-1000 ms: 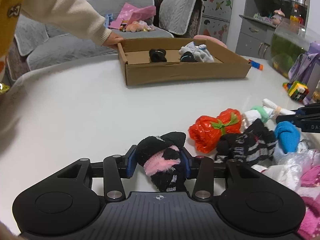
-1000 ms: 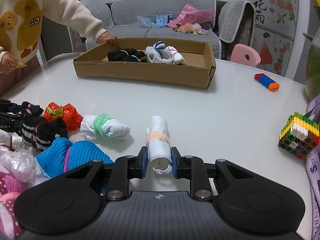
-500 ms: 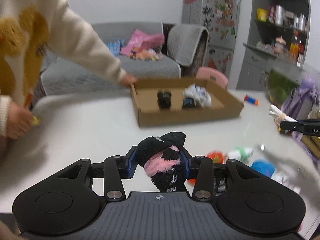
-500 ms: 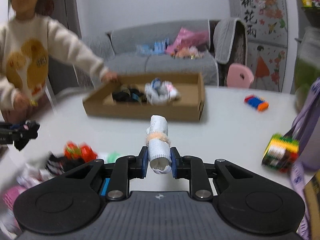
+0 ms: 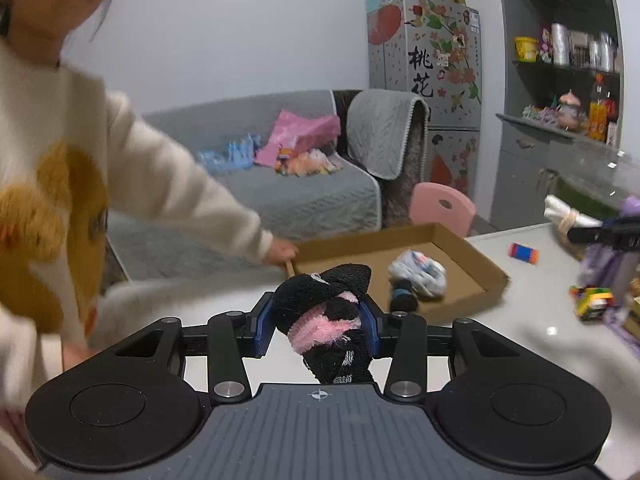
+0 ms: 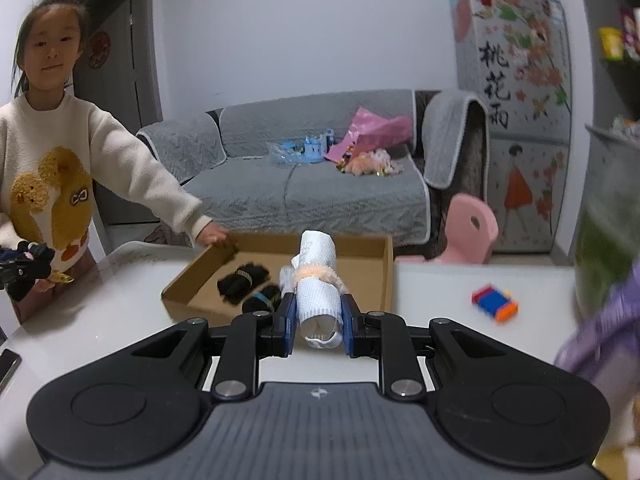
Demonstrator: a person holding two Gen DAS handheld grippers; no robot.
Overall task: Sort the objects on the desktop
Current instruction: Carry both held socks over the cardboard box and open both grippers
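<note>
Box (image 6: 387, 276) on table (image 6: 100, 320); sock rolls (image 6: 244, 282) inside; sofa (image 6: 320, 192) behind.

Fuzzy black and pink knit sock (image 5: 324, 316). Soft white ribbed cloth roll (image 6: 319, 280) with a fluffy peach band. Brown matt cardboard box (image 6: 387, 276). Smooth, shiny white table (image 6: 100, 320). Quilted grey cloth sofa (image 6: 320, 188). Fluffy cream sweater (image 6: 80, 152). Shiny plastic bricks (image 6: 494, 303).
</note>
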